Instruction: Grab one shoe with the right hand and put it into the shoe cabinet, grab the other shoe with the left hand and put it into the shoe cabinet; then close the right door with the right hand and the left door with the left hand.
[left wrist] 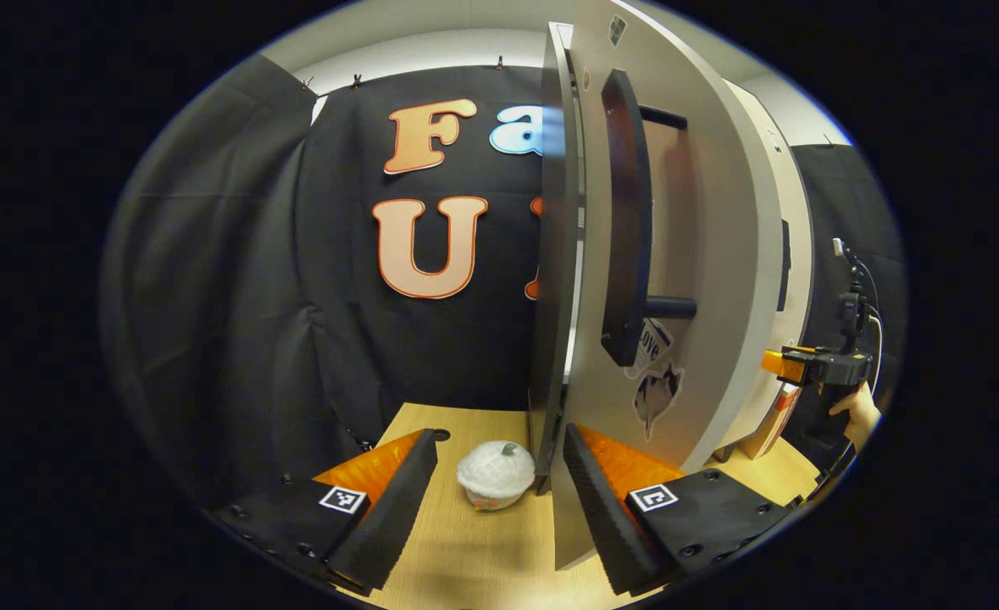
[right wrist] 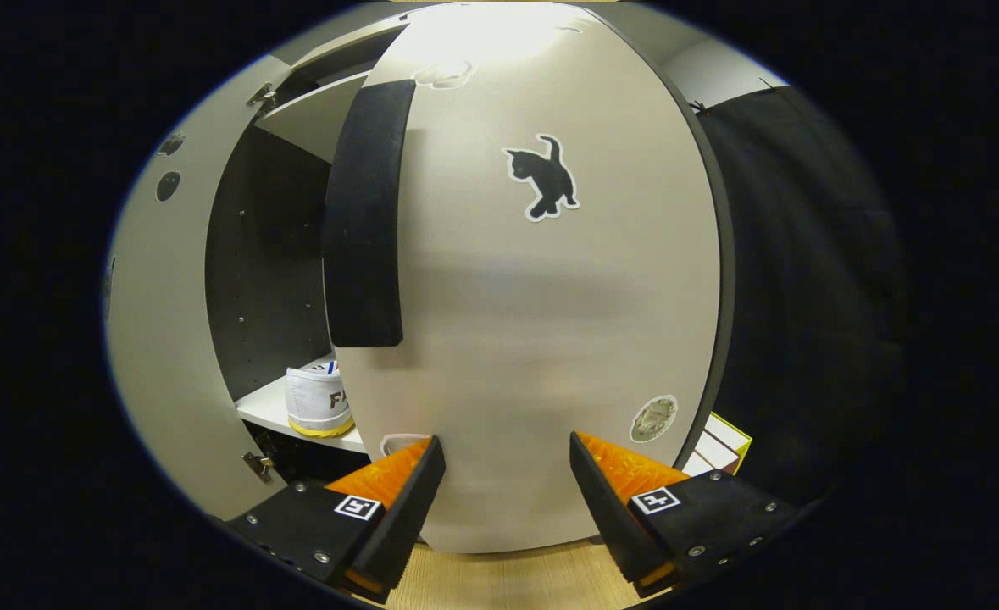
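The shoe cabinet's left door (left wrist: 702,254) stands open and edge-on in the left gripper view, its dark handle (left wrist: 626,220) on the face turned right. My left gripper (left wrist: 499,449) is open, and the door's lower edge lies against its right finger (left wrist: 601,508). In the right gripper view the right door (right wrist: 541,322), with a cat sticker and a black handle (right wrist: 363,220), is partly open straight ahead. My right gripper (right wrist: 506,457) is open, fingertips close to the door's lower face. A white shoe (right wrist: 317,398) rests on the cabinet shelf (right wrist: 266,407) in the gap.
A white knitted ball-shaped ornament (left wrist: 496,485) lies on the wooden table (left wrist: 465,568) between the left gripper's fingers. The right gripper (left wrist: 804,364) and the hand holding it (left wrist: 859,415) appear beyond the left door. A yellow-edged box (right wrist: 719,449) stands by the cabinet's right side.
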